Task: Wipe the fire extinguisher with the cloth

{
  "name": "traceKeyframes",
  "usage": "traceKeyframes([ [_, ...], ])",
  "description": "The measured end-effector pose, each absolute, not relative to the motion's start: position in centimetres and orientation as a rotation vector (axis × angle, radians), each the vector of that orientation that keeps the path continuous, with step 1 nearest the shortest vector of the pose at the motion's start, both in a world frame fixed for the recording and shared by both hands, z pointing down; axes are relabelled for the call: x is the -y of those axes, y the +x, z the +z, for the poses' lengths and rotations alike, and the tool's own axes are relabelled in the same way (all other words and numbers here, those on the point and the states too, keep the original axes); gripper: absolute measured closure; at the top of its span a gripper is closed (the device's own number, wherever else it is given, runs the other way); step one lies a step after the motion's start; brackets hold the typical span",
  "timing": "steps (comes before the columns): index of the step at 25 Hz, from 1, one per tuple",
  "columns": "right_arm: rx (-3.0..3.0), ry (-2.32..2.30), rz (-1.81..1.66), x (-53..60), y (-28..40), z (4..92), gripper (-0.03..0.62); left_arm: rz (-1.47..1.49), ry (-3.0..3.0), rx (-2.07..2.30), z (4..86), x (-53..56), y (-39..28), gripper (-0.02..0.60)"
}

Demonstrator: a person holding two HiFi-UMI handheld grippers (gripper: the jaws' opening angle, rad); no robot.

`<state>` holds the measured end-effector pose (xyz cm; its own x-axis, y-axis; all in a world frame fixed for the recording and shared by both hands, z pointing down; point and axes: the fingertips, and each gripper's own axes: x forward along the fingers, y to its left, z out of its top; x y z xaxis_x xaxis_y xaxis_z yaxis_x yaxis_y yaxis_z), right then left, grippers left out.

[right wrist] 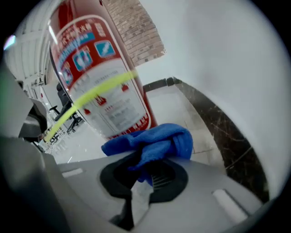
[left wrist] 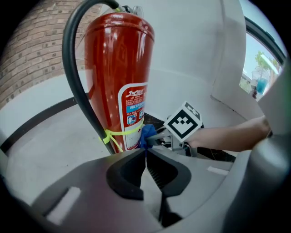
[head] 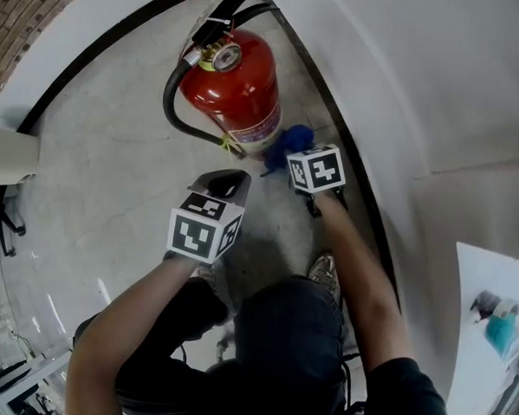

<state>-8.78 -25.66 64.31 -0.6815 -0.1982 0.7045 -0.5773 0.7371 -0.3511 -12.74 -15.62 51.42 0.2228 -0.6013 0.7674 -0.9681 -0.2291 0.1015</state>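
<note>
A red fire extinguisher stands on the pale floor near the wall, and a black hose loops down its left side. My right gripper is shut on a bunched blue cloth, which lies low against the cylinder's right side. In the right gripper view the cloth spills out of the gripper just below the extinguisher's label. My left gripper hangs in front of the extinguisher, apart from it. That gripper's jaw tips meet with nothing between them.
A yellow tie circles the cylinder's base. A black skirting strip runs along the white wall at the right. The person's knees and a shoe are just behind the grippers. A white table edge stands at the far right.
</note>
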Motion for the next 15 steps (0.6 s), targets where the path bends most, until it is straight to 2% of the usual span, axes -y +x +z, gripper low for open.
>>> traceKeyframes([
  [7,2.571,0.634,0.658,25.3,-8.8,51.2,0.560,0.780,1.948,1.508,48.1,14.6,-12.7,0.568],
  [15,2.837,0.686,0.366,24.4,-9.3,36.5,0.560,0.754,1.971,1.582,45.3,13.7,-13.6,0.571],
])
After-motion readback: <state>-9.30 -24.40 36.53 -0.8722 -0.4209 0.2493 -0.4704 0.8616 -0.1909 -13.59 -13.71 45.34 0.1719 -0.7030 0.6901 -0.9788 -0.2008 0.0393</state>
